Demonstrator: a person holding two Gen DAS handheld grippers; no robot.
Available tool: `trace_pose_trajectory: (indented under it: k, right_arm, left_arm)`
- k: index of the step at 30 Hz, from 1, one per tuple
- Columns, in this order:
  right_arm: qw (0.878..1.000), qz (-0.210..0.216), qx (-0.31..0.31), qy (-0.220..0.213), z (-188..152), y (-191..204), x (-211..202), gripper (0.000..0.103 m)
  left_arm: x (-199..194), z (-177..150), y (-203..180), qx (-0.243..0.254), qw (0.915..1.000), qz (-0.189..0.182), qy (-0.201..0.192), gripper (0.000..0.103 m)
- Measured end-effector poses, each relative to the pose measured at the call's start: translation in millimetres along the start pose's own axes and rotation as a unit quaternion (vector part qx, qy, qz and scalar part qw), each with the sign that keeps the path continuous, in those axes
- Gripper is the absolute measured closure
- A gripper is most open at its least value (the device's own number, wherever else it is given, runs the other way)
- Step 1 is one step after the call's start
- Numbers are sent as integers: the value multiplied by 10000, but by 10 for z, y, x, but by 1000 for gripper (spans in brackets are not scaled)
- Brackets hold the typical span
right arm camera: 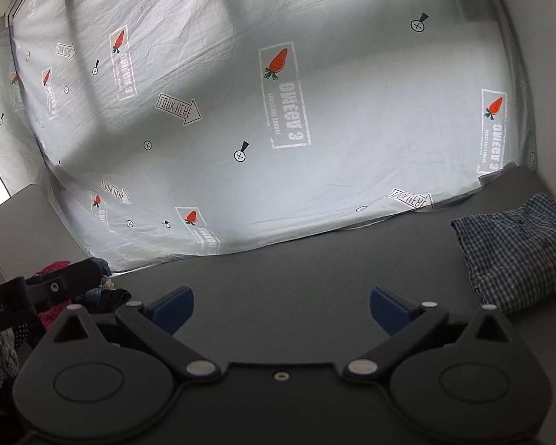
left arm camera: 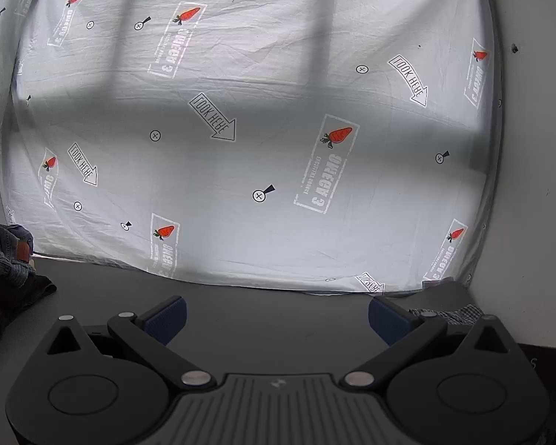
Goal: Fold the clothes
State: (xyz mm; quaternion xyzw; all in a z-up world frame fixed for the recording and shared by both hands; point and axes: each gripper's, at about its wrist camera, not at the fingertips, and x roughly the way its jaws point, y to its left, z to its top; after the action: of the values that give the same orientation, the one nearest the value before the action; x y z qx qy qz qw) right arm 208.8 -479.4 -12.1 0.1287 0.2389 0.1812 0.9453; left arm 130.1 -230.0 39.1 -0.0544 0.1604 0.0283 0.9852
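Note:
A folded blue-and-white checked shirt (right arm camera: pixel 515 248) lies on the dark grey table at the right; a sliver of it shows in the left wrist view (left arm camera: pixel 459 315). A heap of unfolded clothes, with denim and red fabric (left arm camera: pixel 7 259), sits at the left edge; it also shows in the right wrist view (right arm camera: pixel 96 293). My left gripper (left arm camera: pixel 276 319) is open and empty above the bare table. My right gripper (right arm camera: pixel 281 311) is open and empty above the table, left of the checked shirt. The left gripper's body (right arm camera: pixel 37 296) shows over the heap.
A white sheet printed with carrots and "LOOK HERE" arrows (left arm camera: pixel 263 129) hangs behind the table's far edge, also in the right wrist view (right arm camera: pixel 278 111). The dark table surface (right arm camera: pixel 315 259) spreads between heap and shirt. A pale wall (left arm camera: pixel 537 148) stands at the right.

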Motion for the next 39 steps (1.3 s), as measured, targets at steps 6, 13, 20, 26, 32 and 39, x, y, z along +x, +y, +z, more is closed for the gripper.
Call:
trace_pose_trajectory:
  k: [6,13,20,26,32,39]
  right_arm:
    - [9989,-266,-2,-380,-417,1267,-232,0]
    - [9933,-1009,-303,-475,-924,2441,-532,0]
    - [9848,-1613,-595,260,-1346,3123,-805,0]
    - [9798,-1679,-746,787,-1674,3442,-851,1]
    - [9771,-1756,-807,896,-1857,3674,-875,1]
    - [9751,-1797,-900,937,-1896,3796,-881,1]
  left_arm:
    - [-595,-31,989,529,9977,-41,-414,0]
    - [-1049,-153,1886,268,9995,-158,105,0]
    - [-1432,-365,2369,247,9954,-14,929,0]
    - [-1585,-544,2612,311,9896,-69,1399,0]
    - [-1625,-605,2821,231,9874,-38,1563,0]
    - [-1658,-598,2914,227,9881,-88,1521,0]
